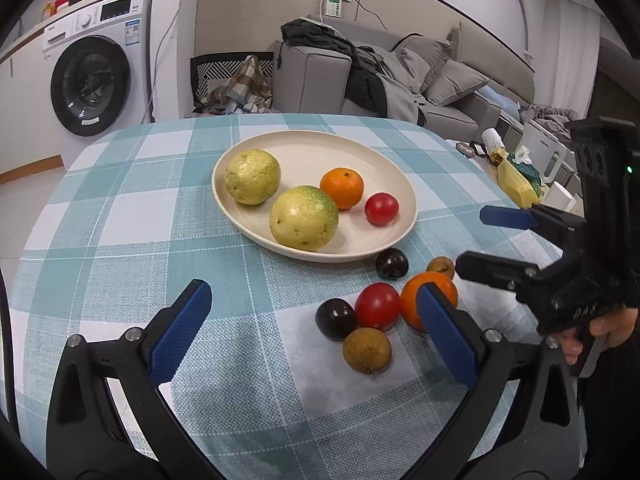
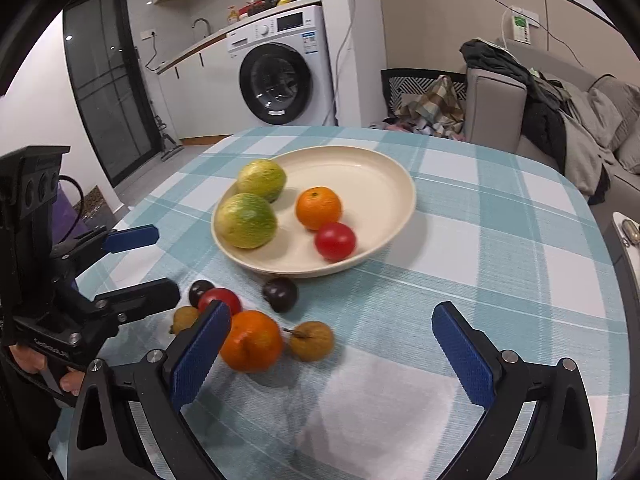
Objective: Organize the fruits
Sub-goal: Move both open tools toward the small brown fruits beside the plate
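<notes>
Both the left gripper (image 1: 316,330) and right gripper (image 2: 332,354) are held spread wide, with nothing grasped. 4 fruits are seen in the plate (image 1: 360,148).

The left tongs (image 1: 312,332) gape wide and empty over the bench (image 1: 120,240). A cream plate (image 1: 360,152) carries four fruits; six more cluster just beside it, near the open right tongs (image 1: 488,240).
</notes>
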